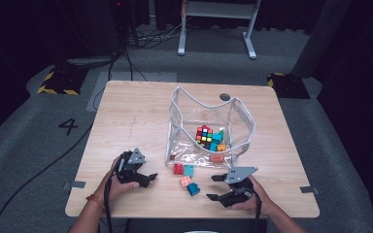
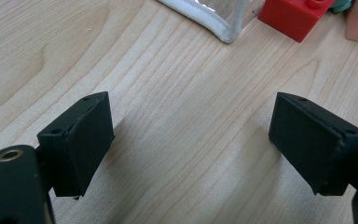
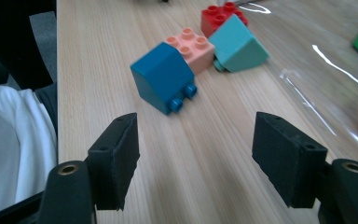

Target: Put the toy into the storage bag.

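Four toy blocks lie on the wooden table (image 1: 126,111) in front of a clear plastic bag (image 1: 209,121): red (image 1: 178,169), teal (image 1: 189,170), pink (image 1: 185,181) and dark blue (image 1: 193,189). My right gripper (image 1: 212,188) rests low at the front right, open, its jaws pointing left at the dark blue block (image 3: 163,81), which lies just beyond them; nothing sits between them (image 3: 196,154). My left gripper (image 1: 148,179) is at the front left, open and empty (image 2: 191,140), aimed toward the red block (image 2: 296,16) and the bag's corner (image 2: 214,18).
The bag stands open with a white-trimmed rim and holds a colourful puzzle cube (image 1: 204,136) and several more blocks (image 1: 217,145). The table's front edge (image 1: 189,215) is close behind both hands. Beyond the table are cables and a desk frame (image 1: 218,29) on the floor.
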`<state>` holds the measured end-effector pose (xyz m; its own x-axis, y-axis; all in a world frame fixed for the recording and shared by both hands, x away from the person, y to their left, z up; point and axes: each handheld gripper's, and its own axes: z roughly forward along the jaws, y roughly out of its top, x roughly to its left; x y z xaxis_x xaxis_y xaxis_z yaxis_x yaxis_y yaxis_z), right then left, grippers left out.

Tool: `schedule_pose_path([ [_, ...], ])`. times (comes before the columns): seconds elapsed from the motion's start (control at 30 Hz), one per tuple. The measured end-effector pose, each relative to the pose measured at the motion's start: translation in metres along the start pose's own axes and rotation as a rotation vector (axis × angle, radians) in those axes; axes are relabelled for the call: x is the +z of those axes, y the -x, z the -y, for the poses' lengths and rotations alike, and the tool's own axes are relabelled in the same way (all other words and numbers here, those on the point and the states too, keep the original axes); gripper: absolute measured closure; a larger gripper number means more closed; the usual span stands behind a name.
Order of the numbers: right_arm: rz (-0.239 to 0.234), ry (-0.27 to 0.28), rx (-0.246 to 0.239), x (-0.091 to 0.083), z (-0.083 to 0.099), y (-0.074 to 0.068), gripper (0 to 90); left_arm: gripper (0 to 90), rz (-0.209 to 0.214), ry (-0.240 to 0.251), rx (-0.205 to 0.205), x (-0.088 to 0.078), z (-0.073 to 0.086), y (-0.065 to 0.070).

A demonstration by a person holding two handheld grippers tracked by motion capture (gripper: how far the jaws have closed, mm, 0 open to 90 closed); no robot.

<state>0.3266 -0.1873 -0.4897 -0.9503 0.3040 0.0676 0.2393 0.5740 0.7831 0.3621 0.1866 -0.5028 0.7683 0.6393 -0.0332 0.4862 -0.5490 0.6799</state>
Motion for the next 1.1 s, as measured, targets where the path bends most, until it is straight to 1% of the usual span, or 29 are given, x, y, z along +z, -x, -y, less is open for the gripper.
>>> schedule_pose_path([
  [0.07,-0.003,-0.014,-0.006,0.007,-0.004,-0.003,32.2,13.9,0.001,-0.001,-0.001,0.000,0.000,0.000],
  [0.1,-0.012,-0.008,-0.038,0.013,-0.006,-0.002,32.2,14.0,0.001,-0.001,0.000,0.000,0.000,0.000],
  [0.17,-0.013,-0.032,0.005,0.018,-0.010,-0.006,32.2,14.0,0.001,0.000,-0.001,0.000,0.000,0.000],
  [0.2,-0.016,-0.045,-0.005,0.022,-0.012,-0.007,32.1,14.0,0.000,0.000,-0.001,0.000,0.000,0.000],
  [0.27,-0.017,-0.048,-0.018,0.029,-0.016,-0.011,31.8,14.0,0.000,0.001,-0.001,0.000,0.000,0.000],
  [0.33,-0.010,-0.056,-0.012,0.036,-0.018,-0.015,31.6,14.0,0.001,0.000,-0.001,0.000,0.000,0.000],
  [0.37,-0.004,-0.070,-0.018,0.040,-0.019,-0.016,31.6,14.0,0.001,0.000,0.000,0.000,0.000,0.000],
  [0.4,0.005,-0.075,-0.040,0.044,-0.020,-0.017,31.6,14.0,0.001,-0.001,0.000,0.000,0.000,0.000],
  [0.43,0.012,-0.073,-0.052,0.048,-0.020,-0.018,31.7,14.0,0.000,-0.001,-0.001,0.000,0.000,0.000],
  [0.47,0.015,-0.054,-0.077,0.051,-0.021,-0.017,31.6,14.0,0.001,-0.002,-0.001,0.000,0.000,0.000],
  [0.5,0.013,-0.048,-0.063,0.052,-0.022,-0.017,31.6,14.0,0.000,-0.001,-0.001,0.000,0.000,0.000],
  [0.53,0.010,-0.046,-0.062,0.053,-0.022,-0.017,31.7,14.0,0.001,0.000,-0.001,0.000,0.000,0.000],
  [0.6,0.020,-0.048,-0.071,0.054,-0.022,-0.017,32.6,14.0,0.001,-0.001,-0.001,0.000,0.000,0.000],
  [0.7,0.036,-0.046,-0.063,0.053,-0.022,-0.018,37.3,14.0,0.002,-0.001,-0.001,0.000,0.000,0.000],
  [0.77,0.043,-0.037,-0.060,0.052,-0.022,-0.017,44.0,14.0,0.002,-0.001,0.000,0.000,0.000,0.000],
  [0.83,0.038,-0.030,-0.057,0.052,-0.021,-0.017,47.1,14.0,0.002,-0.001,0.000,0.000,0.000,0.000],
  [0.93,0.033,-0.033,-0.077,0.051,-0.021,-0.016,47.7,14.0,0.002,-0.001,-0.001,0.000,0.000,0.000],
  [1.03,0.028,-0.036,-0.076,0.049,-0.019,-0.017,47.8,14.0,0.001,0.000,0.000,0.000,0.000,0.000],
  [1.07,0.026,-0.040,-0.067,0.047,-0.018,-0.018,47.8,14.0,0.001,0.000,-0.003,0.000,0.000,0.000],
  [1.1,0.032,-0.058,-0.037,0.045,-0.017,-0.019,47.9,14.0,0.002,-0.001,0.000,0.000,0.000,0.000],
])
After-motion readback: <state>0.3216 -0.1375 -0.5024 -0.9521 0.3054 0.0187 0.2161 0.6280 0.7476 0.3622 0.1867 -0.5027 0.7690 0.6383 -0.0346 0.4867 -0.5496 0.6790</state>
